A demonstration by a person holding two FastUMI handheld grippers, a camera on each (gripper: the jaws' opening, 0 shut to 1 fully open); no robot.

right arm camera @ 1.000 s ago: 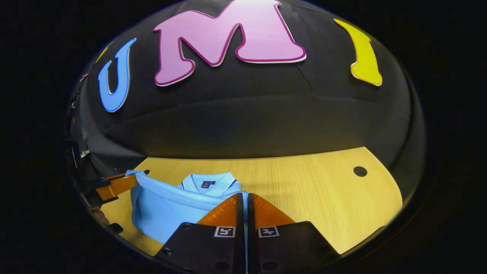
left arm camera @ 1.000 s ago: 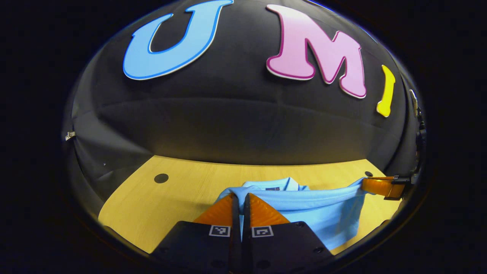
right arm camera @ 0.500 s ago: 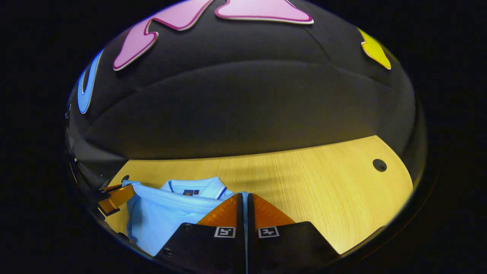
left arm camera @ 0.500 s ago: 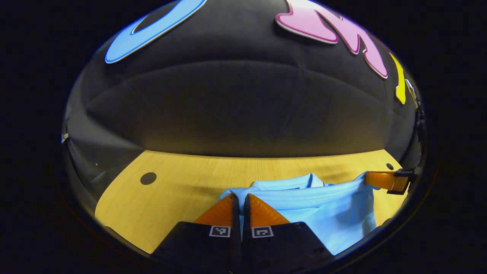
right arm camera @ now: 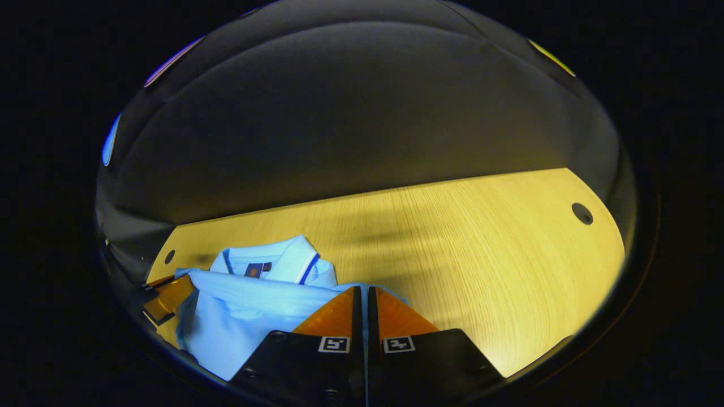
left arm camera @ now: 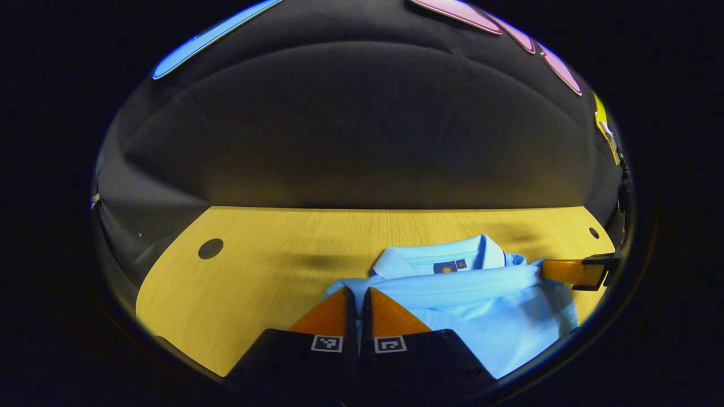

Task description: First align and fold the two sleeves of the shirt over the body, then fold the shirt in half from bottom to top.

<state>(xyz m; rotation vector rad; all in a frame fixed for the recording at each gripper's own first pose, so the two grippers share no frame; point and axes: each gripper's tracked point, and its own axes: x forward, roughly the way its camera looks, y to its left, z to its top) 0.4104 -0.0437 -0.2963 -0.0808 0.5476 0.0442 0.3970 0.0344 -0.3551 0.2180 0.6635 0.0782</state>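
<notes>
Light blue cotton polo shirt (left arm camera: 481,305) is lying on the pale wooden table (left arm camera: 254,271) in the left gripper view, right of centre, with its collar and small dark neck label facing up toward the black cloth wall (left arm camera: 350,124). A doubled band of the shirt's hem is stretching across the body just below the collar, running from the left gripper (left arm camera: 357,299) at the bottom of the view to the right gripper (left arm camera: 571,272) at the far right edge. The left gripper's jaws are pressing together on one corner of that hem, with a sliver of blue cloth showing between them. A round dark hole (left arm camera: 210,249) is sitting in the tabletop at the left

In the right gripper view, the shirt (right arm camera: 243,305) is sitting at the lower left of the table (right arm camera: 481,271), its collar with a dark stripe spreading open above the raised hem. The right gripper (right arm camera: 362,299) is clamping the near corner of the hem, jaws closed on the fabric. The left gripper (right arm camera: 169,294) is holding the other corner at the far left, where the cloth is bunching and wrinkling slightly beneath the lifted fold
</notes>
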